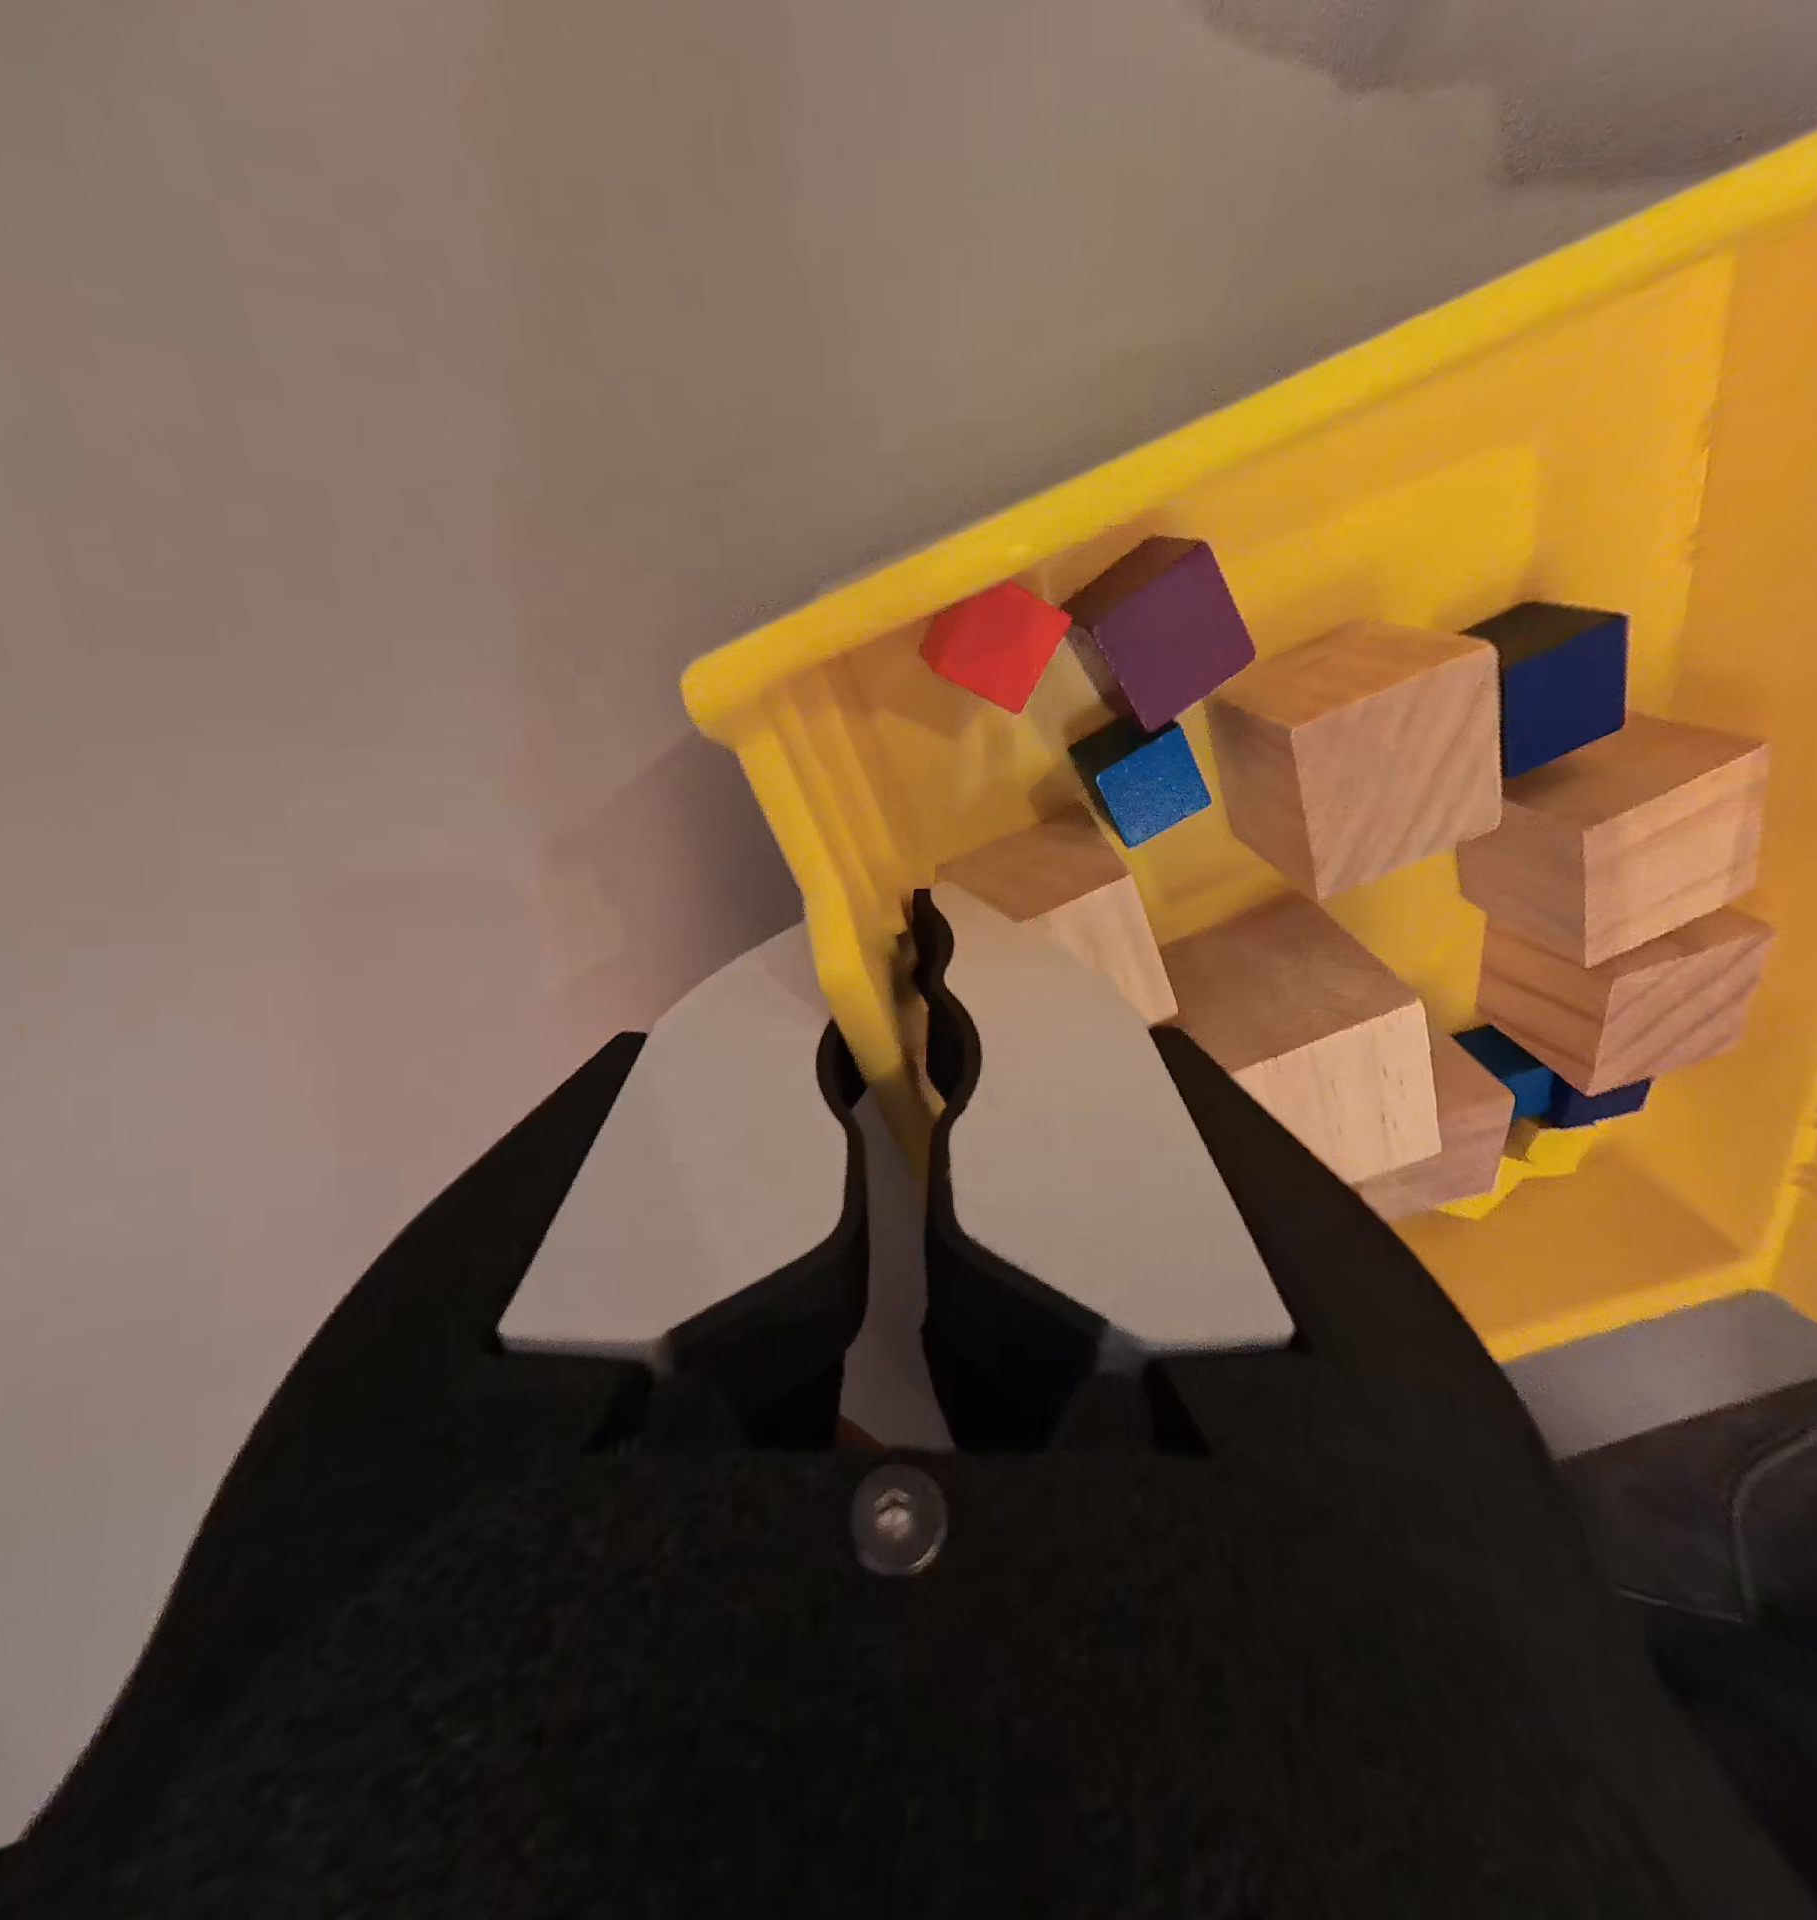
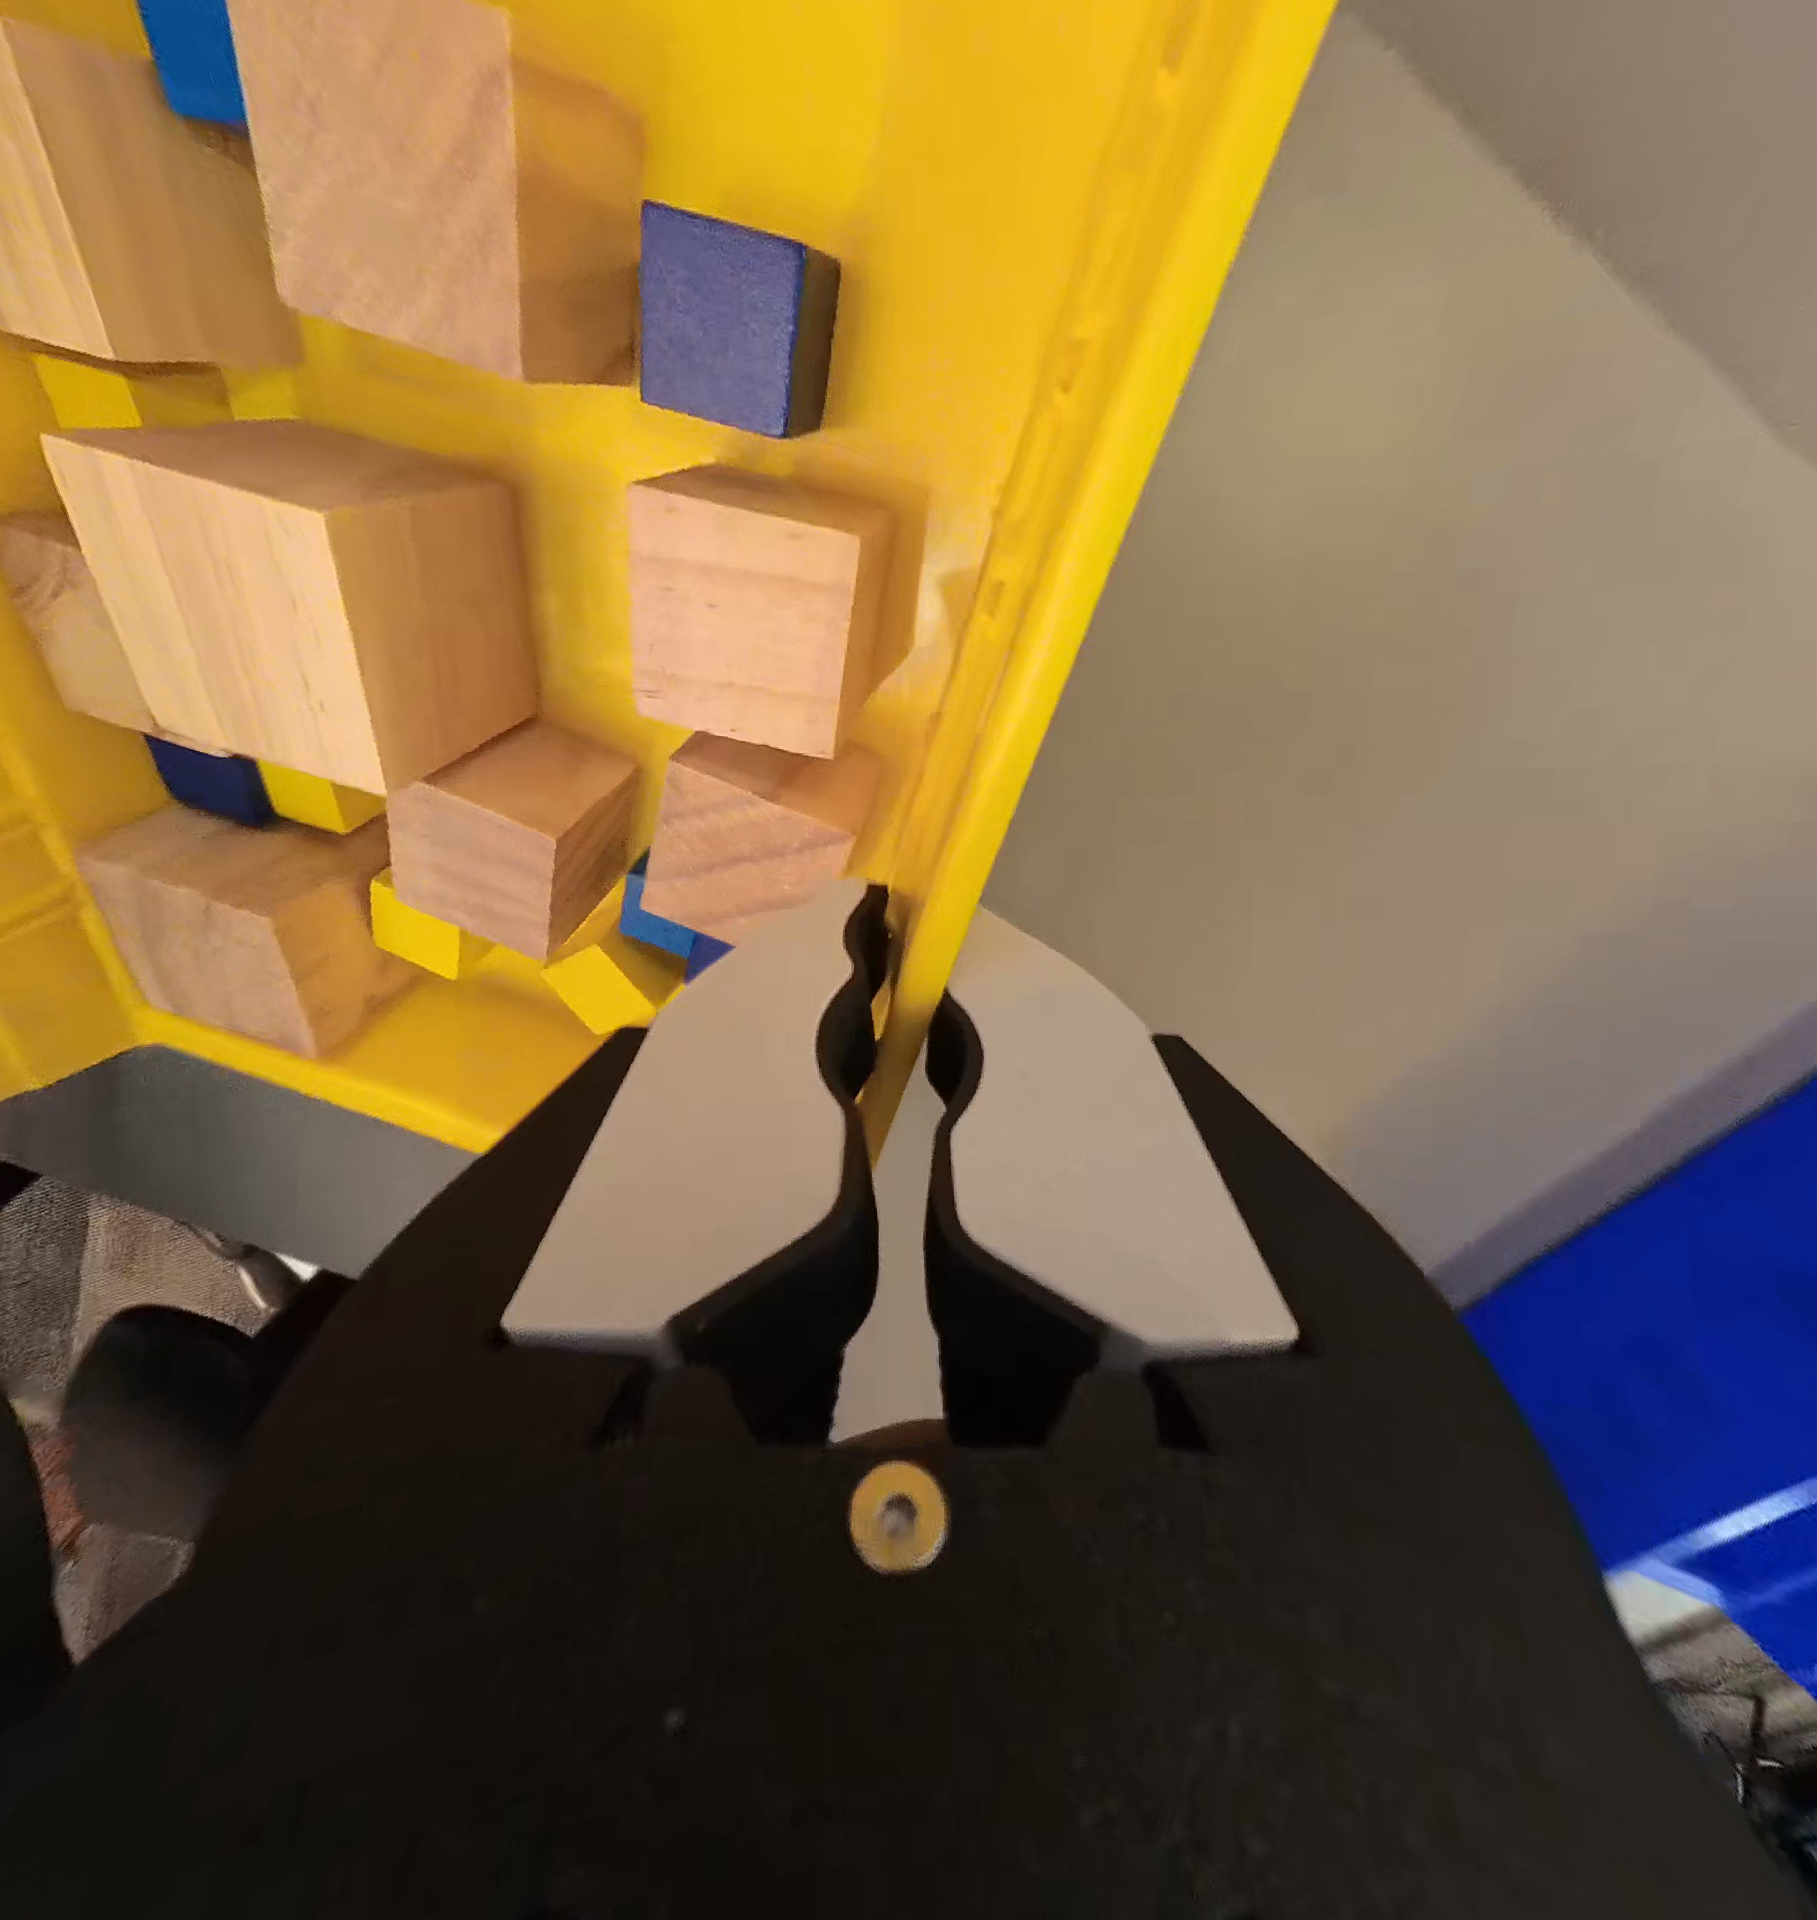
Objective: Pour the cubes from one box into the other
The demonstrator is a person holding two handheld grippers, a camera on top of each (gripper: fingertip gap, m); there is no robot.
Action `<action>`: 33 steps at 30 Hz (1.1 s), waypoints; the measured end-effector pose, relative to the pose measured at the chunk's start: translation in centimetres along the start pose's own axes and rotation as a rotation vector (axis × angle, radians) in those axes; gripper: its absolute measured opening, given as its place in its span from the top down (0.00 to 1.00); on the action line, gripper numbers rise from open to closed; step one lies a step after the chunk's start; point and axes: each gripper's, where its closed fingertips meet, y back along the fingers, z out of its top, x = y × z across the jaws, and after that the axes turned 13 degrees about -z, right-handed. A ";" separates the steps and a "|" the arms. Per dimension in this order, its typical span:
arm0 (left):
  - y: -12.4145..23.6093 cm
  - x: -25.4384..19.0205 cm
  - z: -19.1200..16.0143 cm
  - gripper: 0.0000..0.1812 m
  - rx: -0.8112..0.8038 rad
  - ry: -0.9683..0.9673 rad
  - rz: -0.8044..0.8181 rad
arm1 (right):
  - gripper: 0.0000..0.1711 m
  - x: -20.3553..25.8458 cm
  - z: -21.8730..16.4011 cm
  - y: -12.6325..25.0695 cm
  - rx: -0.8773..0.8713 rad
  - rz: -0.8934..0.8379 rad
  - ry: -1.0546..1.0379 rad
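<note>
Plain grey surface fills the background in both wrist views, and a blue box (image 2: 1704, 1382) lies low at the right of the right wrist view, well apart from the load.

Yellow box (image 1: 1247, 436): lifted and tilted, its open inside facing both cameras. Wooden cubes (image 1: 1361, 758) and smaller coloured cubes, among them a purple cube (image 1: 1169, 634), a red cube (image 1: 992, 644) and blue ones, lie bunched against its floor and far wall.

Left gripper (image 1: 909, 997): clamped on the left wall of the yellow box, one finger inside and one outside. Right gripper (image 2: 899, 997): clamped likewise on the right wall. Both point forward along the walls, roughly level with each other.

Step in hand, as judged: carry the tilted box over the blue box and tip further.

Risks:
- Each grip takes only a thin rim. Uneven tipping between the two grippers may twist the wall out of the pads.
- Cubes near the rim, notably the red one, may spill early if the tilt increases before the box is above the blue box.
- Large wooden cubes may release together and bounce out.
</note>
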 end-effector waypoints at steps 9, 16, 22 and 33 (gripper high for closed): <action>-1.6 -16.3 4.4 0.97 0.055 -0.214 0.022 | 0.98 -13.6 -8.0 1.6 -0.005 -0.027 -0.154; -4.2 -21.2 5.3 0.97 0.128 -0.270 0.017 | 0.98 -18.0 -11.2 0.5 0.010 0.036 -0.196; -4.2 -24.0 7.3 0.97 0.160 -0.310 0.008 | 0.98 -20.6 -11.9 1.9 0.011 0.048 -0.207; -2.4 -39.0 14.0 0.97 0.080 -0.474 -0.078 | 0.98 -33.8 -16.4 8.8 -0.079 -0.079 -0.363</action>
